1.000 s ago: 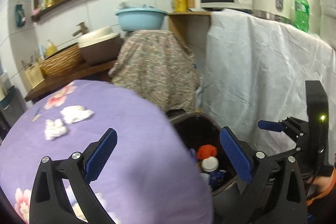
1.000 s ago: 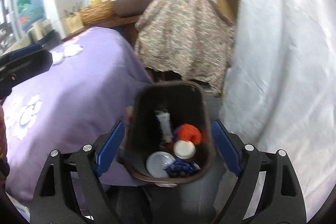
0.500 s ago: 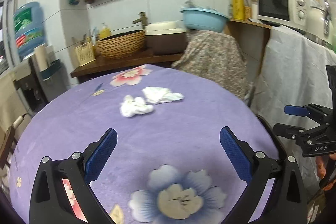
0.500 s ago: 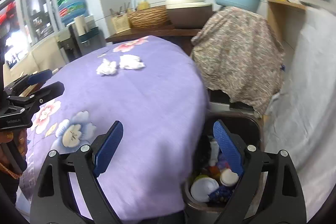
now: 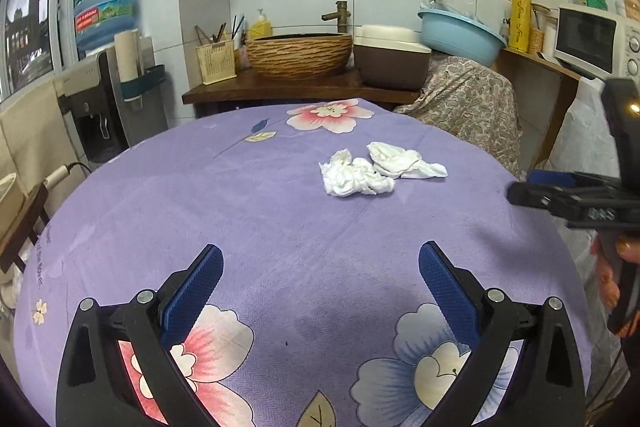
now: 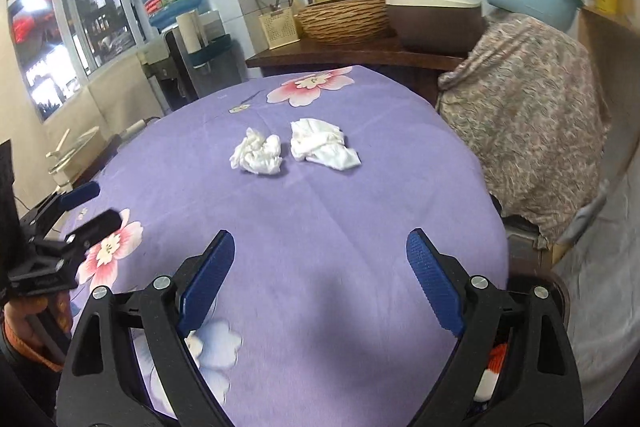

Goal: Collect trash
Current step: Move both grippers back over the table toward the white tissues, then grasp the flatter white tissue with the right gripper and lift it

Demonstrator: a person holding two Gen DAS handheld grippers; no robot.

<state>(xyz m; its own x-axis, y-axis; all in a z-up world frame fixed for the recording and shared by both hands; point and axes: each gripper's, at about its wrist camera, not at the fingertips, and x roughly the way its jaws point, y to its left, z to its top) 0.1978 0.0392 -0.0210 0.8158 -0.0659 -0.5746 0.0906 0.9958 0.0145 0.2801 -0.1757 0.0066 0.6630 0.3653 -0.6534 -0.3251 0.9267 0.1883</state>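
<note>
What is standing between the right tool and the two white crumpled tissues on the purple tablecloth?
Nothing visible. The right tool is open and empty, and only bare purple tablecloth lies between it and the two crumpled tissues. The left tool stays off to the side.

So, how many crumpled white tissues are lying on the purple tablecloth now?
2. One crumpled tissue lies near the middle of the tablecloth; the other tissue is just to its right, nearer the far edge. No other is visible.

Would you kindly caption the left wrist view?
Open left gripper faces two crumpled tissues on purple tablecloth.
</note>
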